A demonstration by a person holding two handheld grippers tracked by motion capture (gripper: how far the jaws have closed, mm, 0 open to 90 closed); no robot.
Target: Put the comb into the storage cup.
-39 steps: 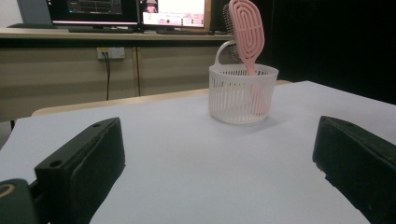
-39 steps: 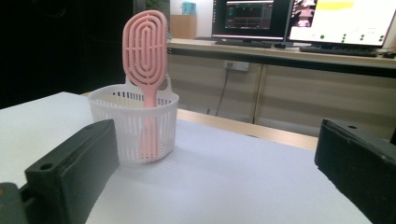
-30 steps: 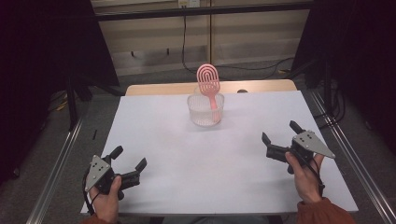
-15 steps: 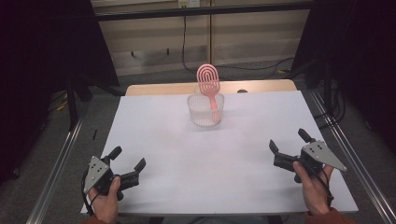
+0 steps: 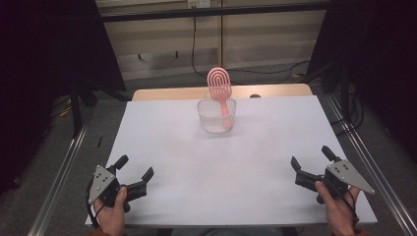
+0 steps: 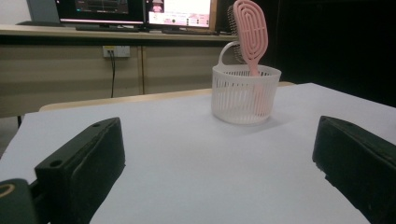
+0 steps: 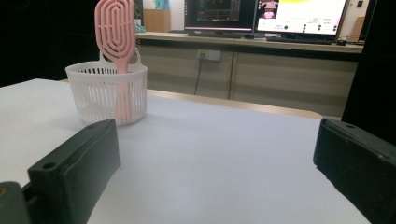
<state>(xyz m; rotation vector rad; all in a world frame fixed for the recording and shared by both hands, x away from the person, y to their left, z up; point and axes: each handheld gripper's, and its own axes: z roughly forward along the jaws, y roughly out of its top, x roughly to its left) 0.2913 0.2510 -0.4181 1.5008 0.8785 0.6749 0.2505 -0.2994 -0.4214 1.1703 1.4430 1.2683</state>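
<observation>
A pink slotted hairbrush (image 5: 220,88) stands handle-down in a small white slatted basket (image 5: 216,117) at the far middle of the white table (image 5: 221,162). The same brush (image 6: 251,28) and basket (image 6: 243,93) lie ahead of the left gripper's camera, and the brush (image 7: 115,25) and basket (image 7: 106,95) sit at the left of the right gripper view. My left gripper (image 5: 134,170) rests open at the near left corner, holding nothing. My right gripper (image 5: 312,158) is open at the near right edge, also holding nothing. Both are far from the basket.
A wooden table edge (image 5: 162,94) shows behind the white sheet. Metal rails (image 5: 61,177) run along both sides of the table. Cabinets and lit monitors (image 7: 299,16) stand at the back of the room.
My right gripper has drawn back toward the near right edge of the table. The left gripper, the brush and the basket have stayed put.
</observation>
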